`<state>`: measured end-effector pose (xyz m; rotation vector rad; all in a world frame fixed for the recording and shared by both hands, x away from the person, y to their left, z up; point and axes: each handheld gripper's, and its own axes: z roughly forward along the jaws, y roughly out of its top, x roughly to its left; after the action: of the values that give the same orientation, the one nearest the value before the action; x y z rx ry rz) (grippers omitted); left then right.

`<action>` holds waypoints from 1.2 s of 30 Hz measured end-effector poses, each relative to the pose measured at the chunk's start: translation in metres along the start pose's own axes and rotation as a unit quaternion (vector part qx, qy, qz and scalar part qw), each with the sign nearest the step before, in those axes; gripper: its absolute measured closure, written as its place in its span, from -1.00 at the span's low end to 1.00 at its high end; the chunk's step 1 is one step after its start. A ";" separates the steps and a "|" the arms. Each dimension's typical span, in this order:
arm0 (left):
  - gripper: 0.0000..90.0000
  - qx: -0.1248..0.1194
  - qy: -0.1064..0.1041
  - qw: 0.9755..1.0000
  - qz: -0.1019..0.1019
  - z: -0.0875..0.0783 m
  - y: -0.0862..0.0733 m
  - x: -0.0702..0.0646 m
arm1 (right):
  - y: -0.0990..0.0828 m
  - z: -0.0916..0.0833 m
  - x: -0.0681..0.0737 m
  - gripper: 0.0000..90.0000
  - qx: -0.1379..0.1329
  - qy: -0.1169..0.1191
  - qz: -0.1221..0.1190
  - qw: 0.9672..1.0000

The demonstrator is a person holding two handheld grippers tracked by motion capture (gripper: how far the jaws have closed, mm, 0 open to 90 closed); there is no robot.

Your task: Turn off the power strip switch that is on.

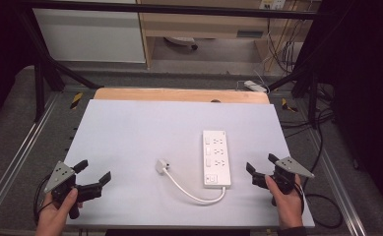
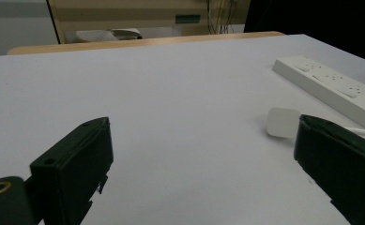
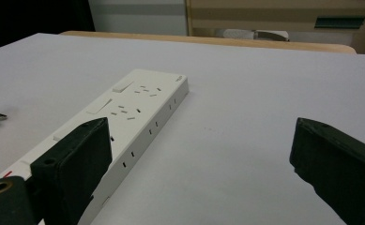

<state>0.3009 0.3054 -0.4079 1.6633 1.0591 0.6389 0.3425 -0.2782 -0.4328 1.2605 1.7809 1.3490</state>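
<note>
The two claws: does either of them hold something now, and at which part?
Nothing is held. The left claw and the right claw both stand open over the table, apart from the power strip and its plug.

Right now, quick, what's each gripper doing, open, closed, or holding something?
Left gripper: open, holding nothing.
Right gripper: open, holding nothing.

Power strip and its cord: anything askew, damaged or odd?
Nothing stands out. The power strip lies flat and straight on the table; its cord curls round to the plug, which lies loose beside it. No damage visible.
</note>
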 end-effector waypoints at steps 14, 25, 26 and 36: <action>-0.89 0.017 -0.005 1.000 0.010 0.003 -0.001 -0.002 | 0.004 -0.001 0.003 -0.89 -0.003 0.017 0.004 1.000; -0.89 0.012 -0.006 1.000 0.006 0.002 -0.001 -0.002 | 0.010 -0.006 0.004 -0.89 -0.014 0.020 0.005 1.000; -0.89 0.012 -0.006 1.000 0.006 0.002 -0.001 -0.002 | 0.010 -0.007 0.004 -0.89 -0.017 0.021 0.005 1.000; -0.89 0.001 -0.003 1.000 0.001 0.001 0.001 -0.001 | 0.013 -0.008 0.004 -0.90 -0.020 0.022 0.010 1.000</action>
<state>0.3012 0.3046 -0.4074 1.6673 1.0542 0.6350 0.3384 -0.2769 -0.4176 1.2386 1.7658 1.4266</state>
